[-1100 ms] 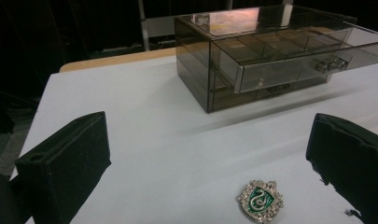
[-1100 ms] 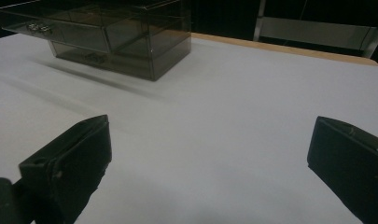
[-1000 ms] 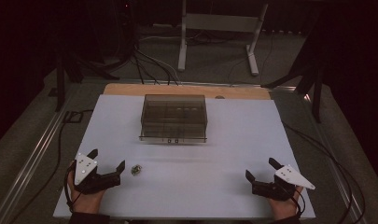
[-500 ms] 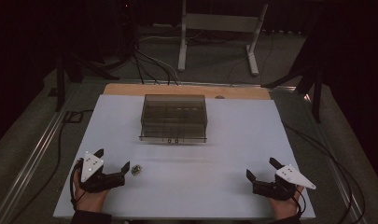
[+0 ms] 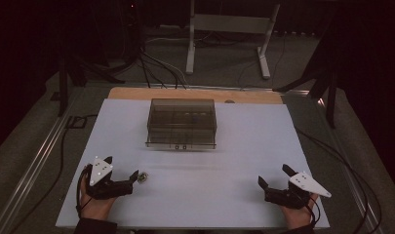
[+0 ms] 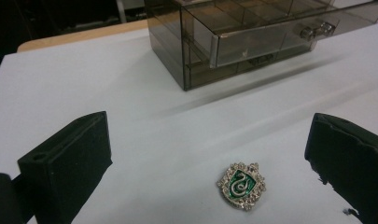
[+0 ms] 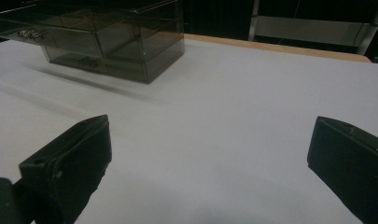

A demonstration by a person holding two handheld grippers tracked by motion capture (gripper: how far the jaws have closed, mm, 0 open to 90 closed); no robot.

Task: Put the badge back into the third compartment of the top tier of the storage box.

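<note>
Dark floor with cables and a metal stand frame surrounds the white-topped table (image 5: 234, 146), seen from the high view. At the lower left of that frame the left tool (image 5: 129, 179) rests on the table with its jaws spread apart, and just right of its tips lies the small silver shield-shaped brooch with a green enamel centre (image 5: 143, 177). In the left gripper view the brooch (image 6: 241, 185) sits flat between the two black jaws, touching neither. Mid-frame, toward the far edge, stands the smoky transparent plastic drawer box (image 5: 182, 124). At the lower right the right tool (image 5: 273, 179) rests, jaws wide apart and holding nothing.
</note>
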